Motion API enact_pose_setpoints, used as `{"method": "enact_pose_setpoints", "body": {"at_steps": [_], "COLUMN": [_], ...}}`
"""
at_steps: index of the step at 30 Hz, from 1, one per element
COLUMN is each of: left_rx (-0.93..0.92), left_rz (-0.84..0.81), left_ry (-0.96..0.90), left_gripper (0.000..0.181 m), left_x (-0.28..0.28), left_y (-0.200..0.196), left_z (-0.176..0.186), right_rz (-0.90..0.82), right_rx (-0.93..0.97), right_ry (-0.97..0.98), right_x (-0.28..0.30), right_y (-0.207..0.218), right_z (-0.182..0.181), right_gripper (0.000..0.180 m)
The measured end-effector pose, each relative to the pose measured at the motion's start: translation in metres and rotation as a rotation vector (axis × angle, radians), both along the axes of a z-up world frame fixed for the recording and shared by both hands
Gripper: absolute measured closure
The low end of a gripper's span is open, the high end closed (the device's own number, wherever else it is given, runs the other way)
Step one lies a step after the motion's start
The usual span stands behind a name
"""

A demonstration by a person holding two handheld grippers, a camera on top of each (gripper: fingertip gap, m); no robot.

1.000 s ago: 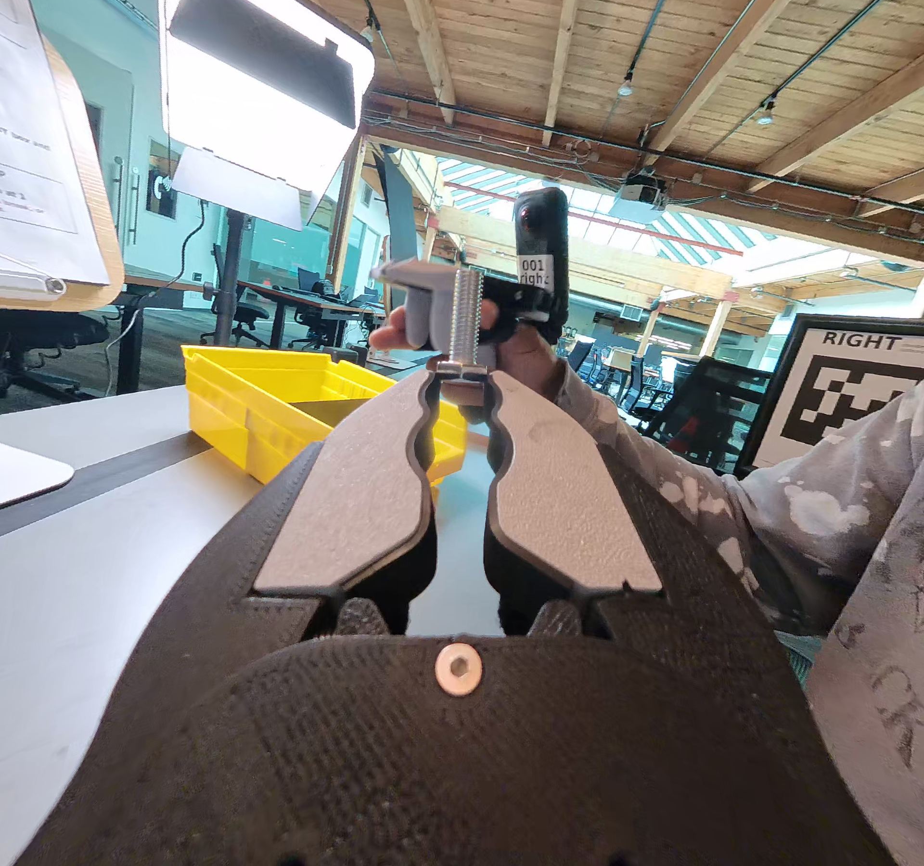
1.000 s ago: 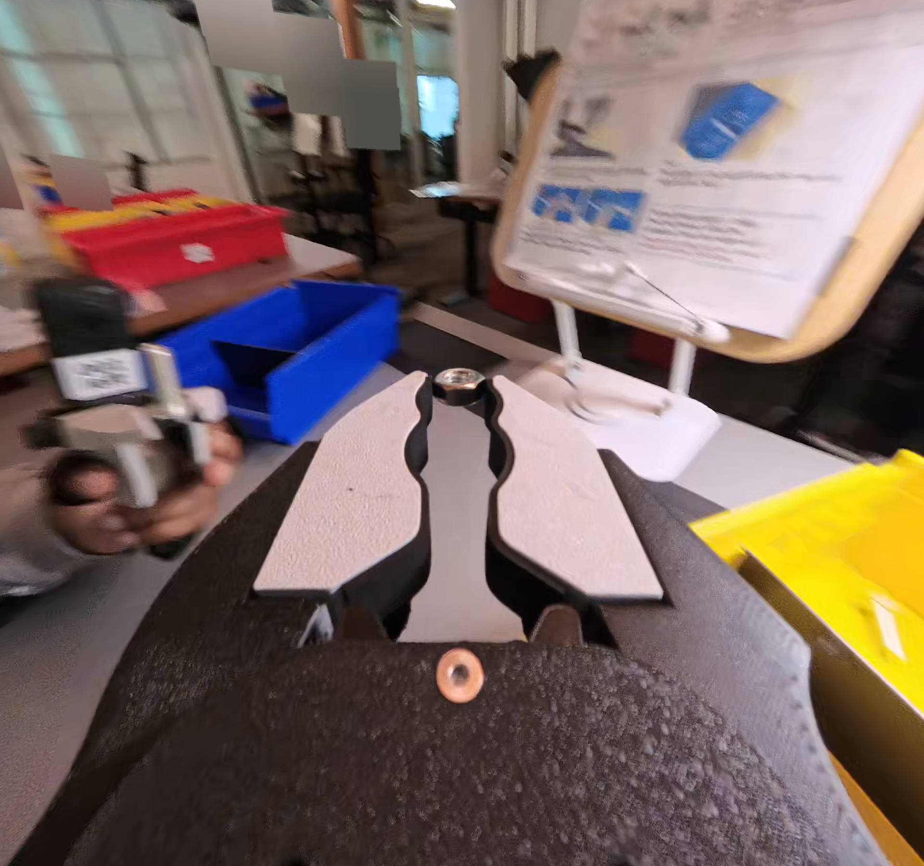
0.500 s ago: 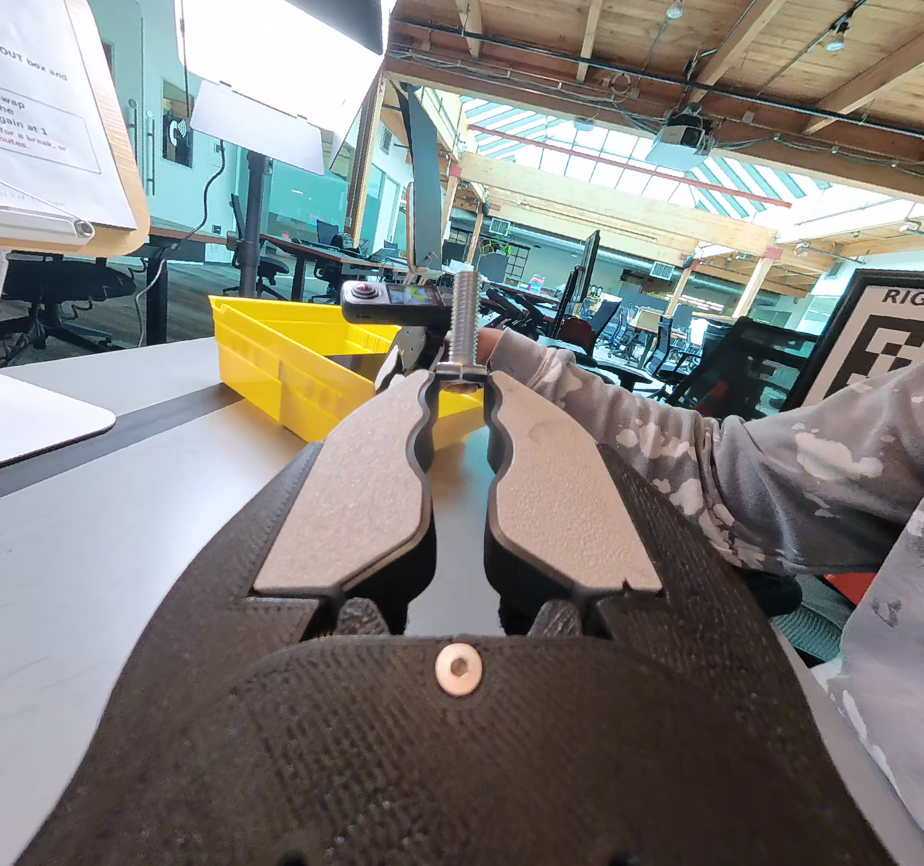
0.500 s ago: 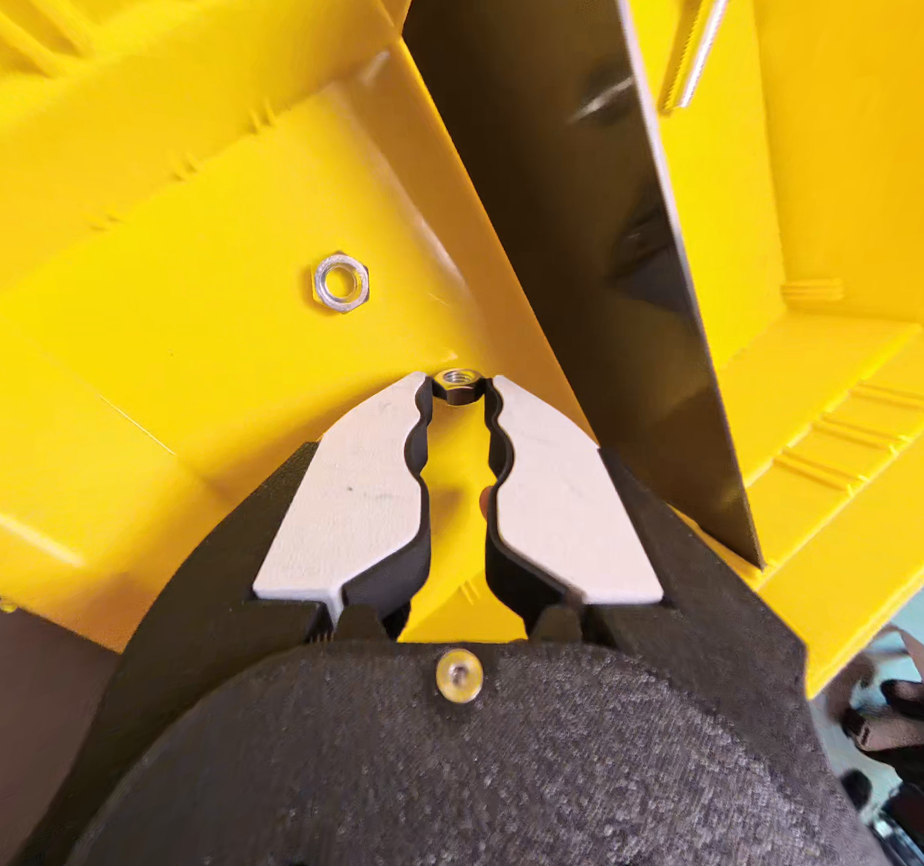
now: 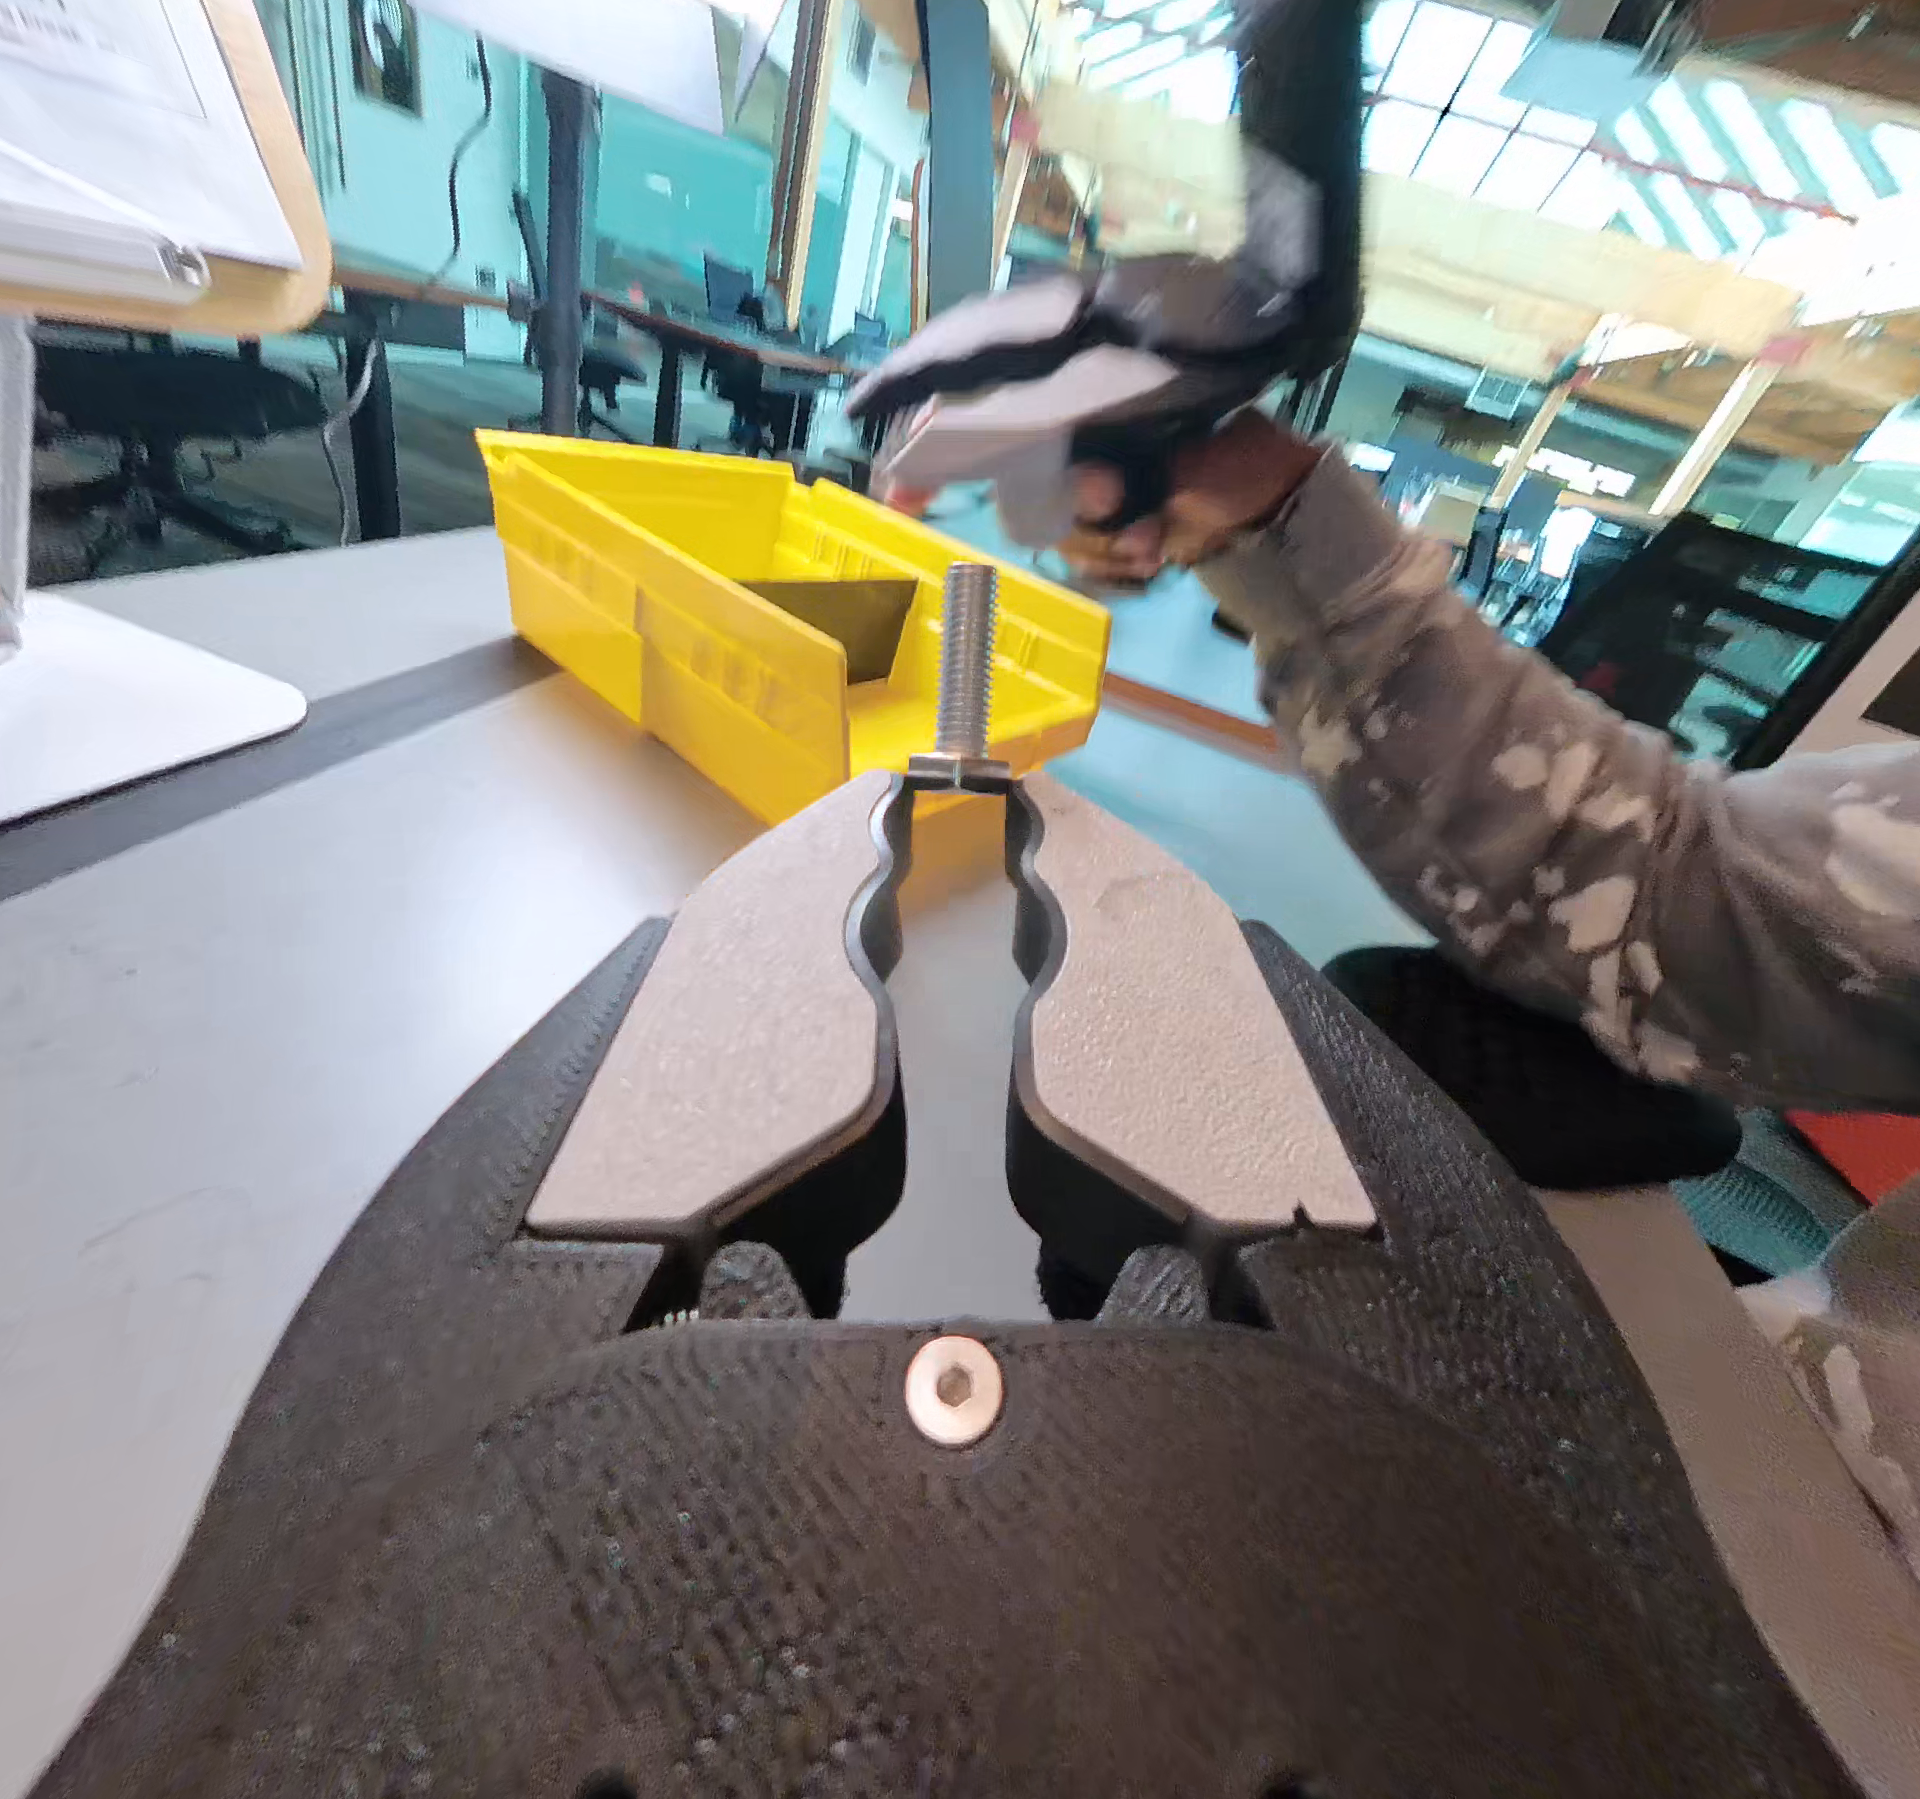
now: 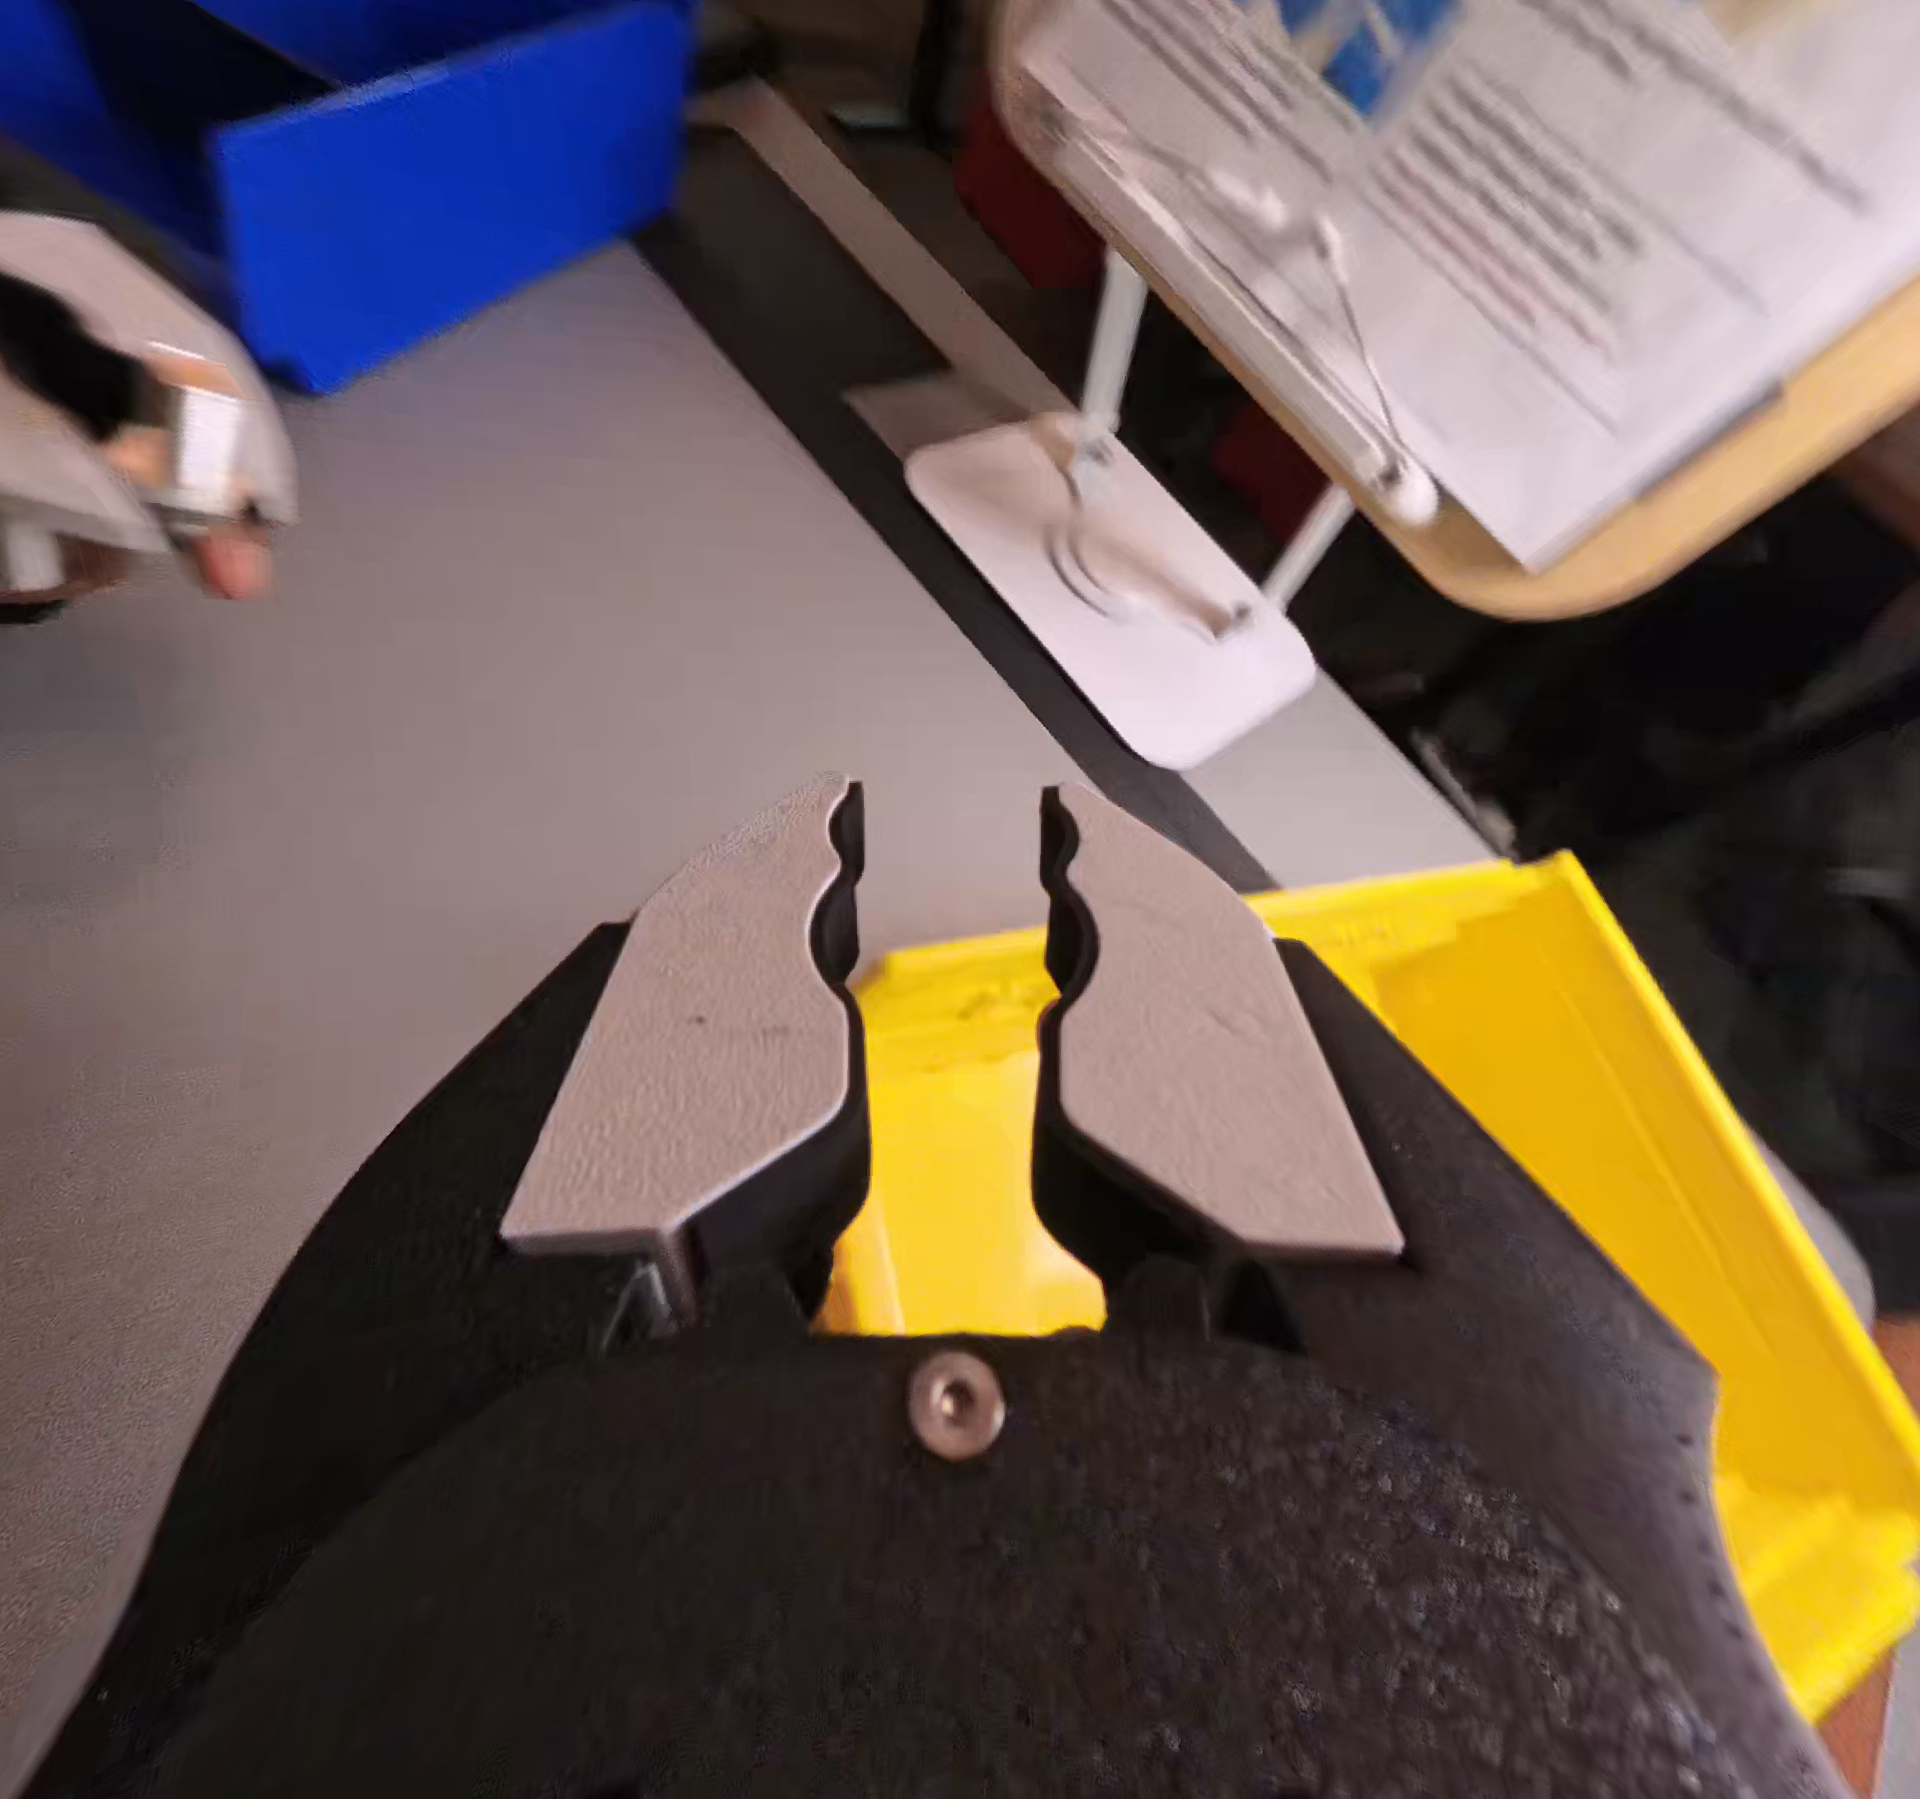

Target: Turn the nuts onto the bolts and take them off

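Between the left gripper [image 5: 957, 785]'s jaws, pinched by its head, the threaded silver steel bolt [image 5: 966, 660] stands upright before the yellow plastic bin [image 5: 727, 622], while the right gripper [image 6: 948, 814], jaws spread and empty, should probably fetch a nut squarely.

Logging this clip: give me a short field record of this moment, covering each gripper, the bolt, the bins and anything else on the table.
left gripper: shut on the bolt's head
bolt: upright, thread bare, no nut on it
right gripper: open, empty, over the near end of the yellow bin
yellow bin: on the grey table, dark divider inside
blue bin: at the table's far side
document stand: white base on the table, holds a printed sheet
motion blur: strong in both views
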State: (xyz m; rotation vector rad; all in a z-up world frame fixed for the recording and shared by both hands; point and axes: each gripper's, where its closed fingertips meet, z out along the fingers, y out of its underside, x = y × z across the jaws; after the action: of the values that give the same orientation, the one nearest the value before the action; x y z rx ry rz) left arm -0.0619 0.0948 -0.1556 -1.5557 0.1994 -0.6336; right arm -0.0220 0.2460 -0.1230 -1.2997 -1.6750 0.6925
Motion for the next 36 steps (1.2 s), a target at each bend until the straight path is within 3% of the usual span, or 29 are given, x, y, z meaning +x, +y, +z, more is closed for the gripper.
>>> {"method": "enact_pose_setpoints", "body": {"at_steps": [3,7,13,15,17,20,23,27,31,36], "left_rx": [-0.129,-0.282,-0.429,-0.45,-0.462,-0.389,-0.268,-0.175,-0.142,-0.145], "left_rz": [-0.019,-0.057,-0.099,-0.102,-0.097,-0.038,0.068,0.173,0.233,0.252], "left_ry": [0.038,0.071,0.16,0.189,0.211,0.176,0.118,0.122,0.15,0.161], "left_gripper": [0.163,0.163,0.163,0.163,0.163,0.161,0.156,0.15,0.149,0.15], "left_x": [0.005,0.014,0.029,0.032,0.033,0.025,0.004,-0.02,-0.03,-0.038], "left_y": [0.005,0.007,0.004,0.003,0.002,0.007,0.012,0.013,0.014,0.015], "left_z": [-0.021,-0.044,-0.069,-0.073,-0.076,-0.063,-0.038,-0.025,-0.025,-0.032], "right_rz": [0.31,0.471,0.56,0.581,0.595,0.549,0.338,-0.132,-0.46,-0.581], "right_rx": [0.162,0.36,0.733,0.768,0.805,0.719,0.544,0.372,0.115,-0.044], "right_ry": [-0.019,-0.195,-0.297,-0.332,-0.343,-0.358,-0.282,-0.246,-0.383,-0.532], "right_x": [-0.004,-0.006,-0.015,-0.016,-0.017,-0.018,-0.027,-0.026,-0.003,0.002], "right_y": [-0.073,-0.118,-0.134,-0.138,-0.141,-0.133,-0.081,0.066,0.183,0.239], "right_z": [0.009,-0.031,-0.079,-0.09,-0.096,-0.092,-0.057,-0.011,-0.038,-0.103], "right_gripper": [0.153,0.153,0.147,0.149,0.166,0.17,0.17,0.17,0.17,0.17]}}
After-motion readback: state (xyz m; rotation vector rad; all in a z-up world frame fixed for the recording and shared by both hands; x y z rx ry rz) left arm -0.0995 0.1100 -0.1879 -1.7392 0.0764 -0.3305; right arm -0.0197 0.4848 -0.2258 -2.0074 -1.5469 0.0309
